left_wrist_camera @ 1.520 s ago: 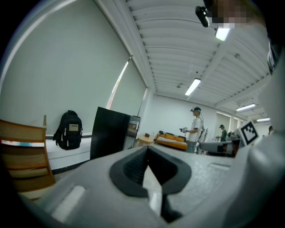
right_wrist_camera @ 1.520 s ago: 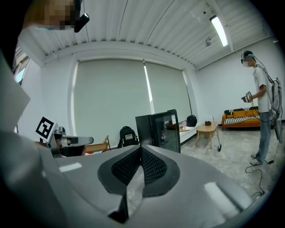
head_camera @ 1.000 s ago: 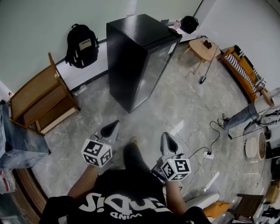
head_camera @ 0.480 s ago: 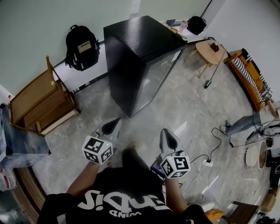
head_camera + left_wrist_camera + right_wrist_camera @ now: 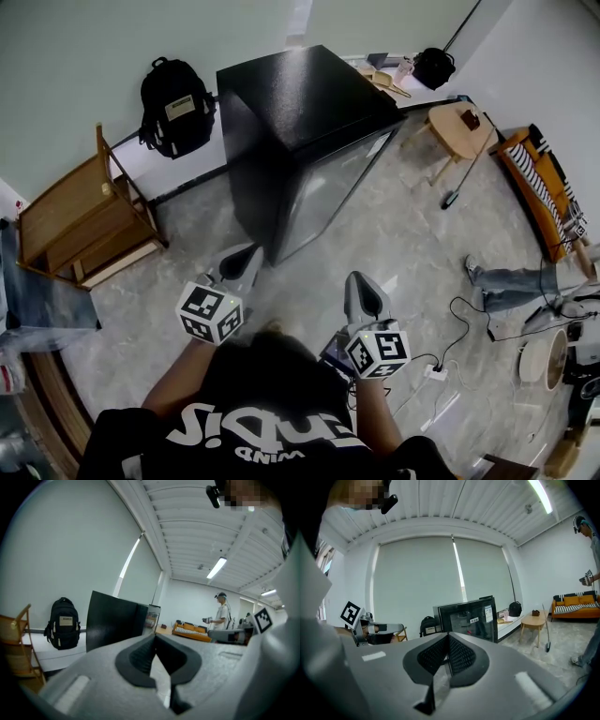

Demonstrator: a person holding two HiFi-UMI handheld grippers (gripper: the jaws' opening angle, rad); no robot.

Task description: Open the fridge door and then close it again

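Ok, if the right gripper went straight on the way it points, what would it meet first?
Probably the fridge, at its glass door; only floor lies before the right gripper, though depth is unclear.

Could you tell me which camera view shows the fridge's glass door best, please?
The right gripper view: it faces the fridge door almost head-on, closed, with its stickers visible. The head view shows the door from steeply above, foreshortened. The left gripper view shows mainly the fridge side-on, with only a sliver of door.
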